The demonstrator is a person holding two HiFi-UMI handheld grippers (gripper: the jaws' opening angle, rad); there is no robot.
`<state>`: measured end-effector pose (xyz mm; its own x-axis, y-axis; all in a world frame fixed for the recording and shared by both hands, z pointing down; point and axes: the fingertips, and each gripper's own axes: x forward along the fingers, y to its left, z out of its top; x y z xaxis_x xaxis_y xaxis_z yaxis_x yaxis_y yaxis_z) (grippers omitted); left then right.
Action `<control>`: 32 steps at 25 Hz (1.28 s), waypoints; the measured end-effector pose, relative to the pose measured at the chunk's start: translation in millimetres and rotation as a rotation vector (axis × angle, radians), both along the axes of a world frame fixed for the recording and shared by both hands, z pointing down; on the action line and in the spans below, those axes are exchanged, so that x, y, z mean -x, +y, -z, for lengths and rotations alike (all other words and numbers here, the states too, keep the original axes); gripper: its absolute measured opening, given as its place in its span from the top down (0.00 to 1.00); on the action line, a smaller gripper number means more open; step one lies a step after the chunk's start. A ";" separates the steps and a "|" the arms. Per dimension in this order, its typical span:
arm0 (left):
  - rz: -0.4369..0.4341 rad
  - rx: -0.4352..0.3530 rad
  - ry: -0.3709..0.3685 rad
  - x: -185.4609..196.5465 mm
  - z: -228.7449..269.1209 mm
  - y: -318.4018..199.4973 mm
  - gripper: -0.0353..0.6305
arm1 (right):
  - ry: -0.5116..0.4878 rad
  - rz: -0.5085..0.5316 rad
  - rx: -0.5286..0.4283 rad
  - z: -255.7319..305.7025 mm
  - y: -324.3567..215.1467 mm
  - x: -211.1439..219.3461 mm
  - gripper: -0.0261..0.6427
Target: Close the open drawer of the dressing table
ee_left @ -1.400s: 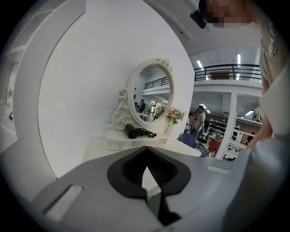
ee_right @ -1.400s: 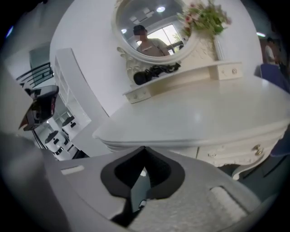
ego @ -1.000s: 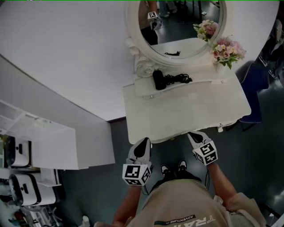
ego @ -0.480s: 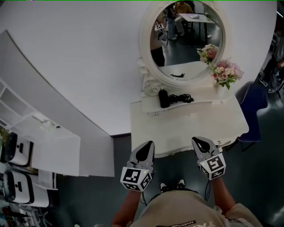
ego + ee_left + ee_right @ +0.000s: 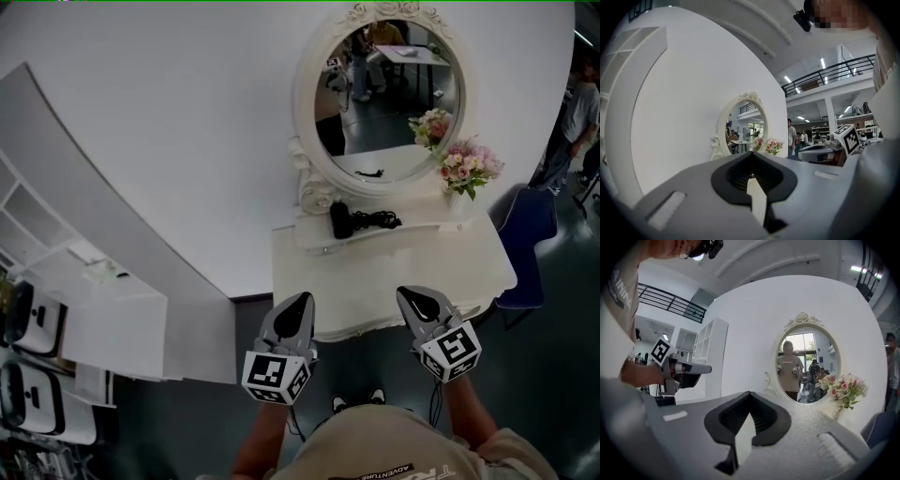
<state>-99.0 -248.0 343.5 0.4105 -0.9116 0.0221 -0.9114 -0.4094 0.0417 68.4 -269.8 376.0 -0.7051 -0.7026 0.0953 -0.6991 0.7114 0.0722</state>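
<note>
White wall (image 5: 187, 112) backs dressing table (image 5: 394, 272); oval mirror (image 5: 389, 94) above. Left claw (image 5: 300, 300) and right claw (image 5: 408, 293) held level, side by side, at its front edge. Both closed, empty. Drawer not discernible.

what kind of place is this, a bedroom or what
Probably a mock bedroom corner inside a big hall, not a home. A white dressing table with an oval mirror and flowers stands against a curved wall, and a railed mezzanine with strip lights shows beyond.

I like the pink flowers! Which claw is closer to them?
The right claw; the flowers stand toward its side, farther from the left claw.
</note>
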 end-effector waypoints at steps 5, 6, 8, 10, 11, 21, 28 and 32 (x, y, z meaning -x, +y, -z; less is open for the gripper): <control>0.033 0.004 -0.092 -0.8 -10.8 6.7 0.92 | -0.023 0.004 0.012 5.4 3.3 -5.7 0.96; 0.027 0.015 -0.088 -2.7 -14.0 9.2 0.92 | -0.023 0.004 0.013 5.8 4.4 -6.7 0.96; 0.014 0.035 -0.064 -4.4 -17.4 12.5 0.92 | -0.022 0.006 0.014 7.1 6.3 -7.6 0.96; 0.019 0.034 -0.056 -1.9 -15.7 12.7 0.92 | -0.027 0.011 0.018 8.1 6.7 -6.4 0.96; 0.024 0.030 -0.052 0.1 -13.8 12.4 0.92 | -0.031 0.014 0.022 8.3 6.9 -5.3 0.96; 0.032 0.042 -0.048 0.7 -16.5 20.2 0.92 | -0.011 0.011 0.010 5.9 13.5 -3.5 0.96; -0.004 0.060 -0.048 -15.1 -28.1 22.5 0.92 | 0.010 -0.001 -0.033 14.1 14.7 -8.3 0.96; 0.004 0.071 -0.045 -12.7 -32.7 19.9 0.92 | 0.011 0.002 -0.017 10.2 13.0 -7.8 0.96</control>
